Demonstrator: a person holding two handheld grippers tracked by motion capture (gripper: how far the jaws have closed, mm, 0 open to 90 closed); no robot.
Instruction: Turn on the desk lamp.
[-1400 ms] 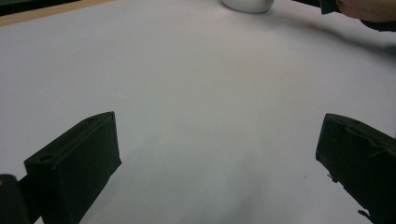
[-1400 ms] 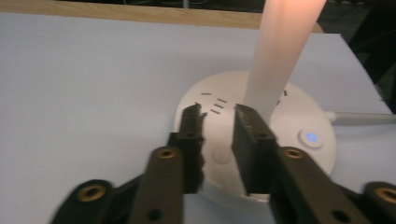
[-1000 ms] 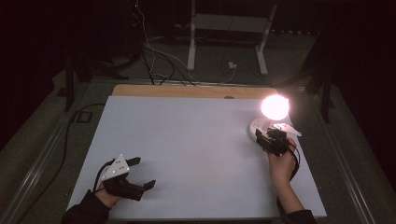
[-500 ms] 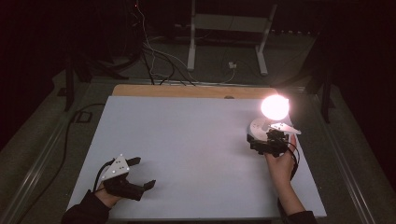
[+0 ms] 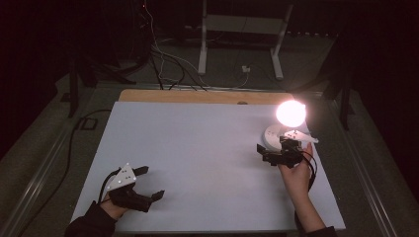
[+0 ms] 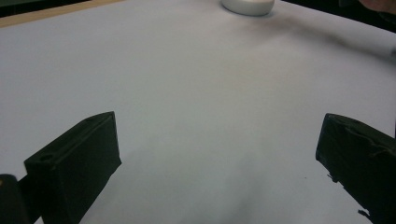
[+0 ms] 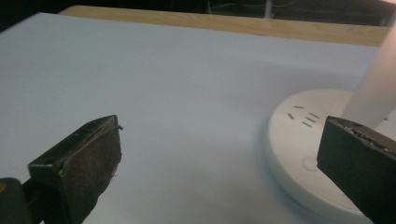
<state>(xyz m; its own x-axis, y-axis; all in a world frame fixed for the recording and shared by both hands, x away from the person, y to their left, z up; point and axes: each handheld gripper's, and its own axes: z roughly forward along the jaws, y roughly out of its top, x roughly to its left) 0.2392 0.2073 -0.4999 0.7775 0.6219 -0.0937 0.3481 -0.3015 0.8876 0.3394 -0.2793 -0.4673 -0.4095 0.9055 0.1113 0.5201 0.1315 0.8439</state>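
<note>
A lit lamp [image 5: 290, 114] stands on a round white base [image 5: 272, 136] near the far right corner of the white table [image 5: 207, 148]. The right gripper [image 5: 271, 154] hovers just in front of the base, its 2 jaws spread wide with nothing between them; in the right gripper view the base [image 7: 308, 149] sits beside the right-hand jaw, with the glowing stem [image 7: 376, 84] rising behind it. The left gripper [image 5: 148, 182] rests at the near left of the table, jaws also spread and empty, well apart from the lamp. In its view the base [image 6: 247, 5] lies far off.
</note>
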